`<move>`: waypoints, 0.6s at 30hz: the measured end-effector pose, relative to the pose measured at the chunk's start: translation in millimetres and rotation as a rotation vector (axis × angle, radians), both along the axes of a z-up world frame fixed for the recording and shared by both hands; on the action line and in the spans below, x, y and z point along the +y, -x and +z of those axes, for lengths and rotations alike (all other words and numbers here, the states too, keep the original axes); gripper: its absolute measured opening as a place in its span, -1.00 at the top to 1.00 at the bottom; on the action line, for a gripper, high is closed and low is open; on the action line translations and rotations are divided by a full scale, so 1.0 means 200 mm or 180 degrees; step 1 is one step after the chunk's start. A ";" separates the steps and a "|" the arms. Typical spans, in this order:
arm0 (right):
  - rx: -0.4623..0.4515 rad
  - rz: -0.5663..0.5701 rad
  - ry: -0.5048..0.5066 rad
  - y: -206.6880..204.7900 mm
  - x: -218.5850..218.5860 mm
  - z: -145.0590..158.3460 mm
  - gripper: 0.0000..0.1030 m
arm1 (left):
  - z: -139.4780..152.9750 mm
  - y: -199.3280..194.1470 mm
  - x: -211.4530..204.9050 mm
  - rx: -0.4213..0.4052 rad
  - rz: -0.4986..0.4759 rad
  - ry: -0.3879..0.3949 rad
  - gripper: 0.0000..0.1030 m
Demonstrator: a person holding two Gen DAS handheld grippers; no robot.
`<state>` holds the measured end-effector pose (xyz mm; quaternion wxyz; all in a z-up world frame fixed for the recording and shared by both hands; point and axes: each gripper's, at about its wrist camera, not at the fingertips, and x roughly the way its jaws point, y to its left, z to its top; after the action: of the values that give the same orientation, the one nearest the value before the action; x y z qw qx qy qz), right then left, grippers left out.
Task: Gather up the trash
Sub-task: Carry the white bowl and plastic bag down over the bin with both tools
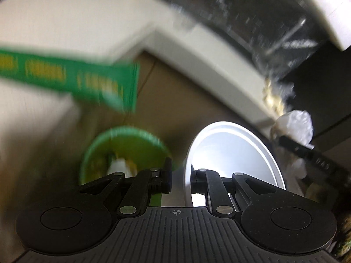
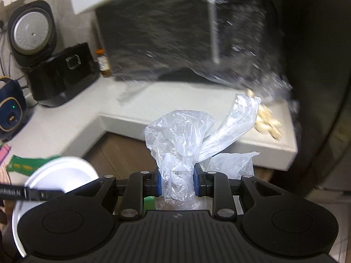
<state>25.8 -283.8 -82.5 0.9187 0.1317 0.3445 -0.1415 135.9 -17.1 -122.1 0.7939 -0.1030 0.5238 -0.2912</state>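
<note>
At far left of the right wrist view, one white lid [image 2: 54, 171] tilts on edge, the left gripper [image 1: 180, 178] clamped on its rim; one green bin [image 1: 122, 151] sits below, blurred. On the white counter [image 2: 65, 120] stand two open black rice cookers [image 2: 59, 76] and one dark blue appliance [image 2: 11, 111]. At centre, the right gripper [image 2: 177, 183] points level toward the counter edge, its blue pads [image 2: 159, 183] closed on one crumpled clear plastic bag [image 2: 182, 140]. Further right, one pile of pale peeled cloves [image 2: 267, 125] lies on the counter.
</note>
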 end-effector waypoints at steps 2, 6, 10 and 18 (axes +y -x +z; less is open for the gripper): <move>0.0067 0.0012 -0.0048 0.03 -0.06 -0.04 0.52 | -0.09 0.04 -0.02 0.0166 0.0053 -0.0105 0.71; 0.0166 0.0119 -0.0126 0.06 -0.13 -0.11 0.52 | -0.29 0.13 -0.01 0.0471 0.0269 -0.0289 0.71; 0.0245 0.0308 -0.0086 0.05 -0.18 -0.18 0.52 | -0.53 0.19 0.06 0.0746 0.0655 -0.0486 0.72; 0.0589 0.0494 -0.0034 -0.01 -0.19 -0.42 0.52 | -0.92 0.16 0.14 0.0964 0.1286 -0.0673 0.71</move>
<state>27.5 -320.8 -166.0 0.8904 0.0959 0.4378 -0.0797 104.2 11.9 -305.7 0.7549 -0.1642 0.6329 -0.0519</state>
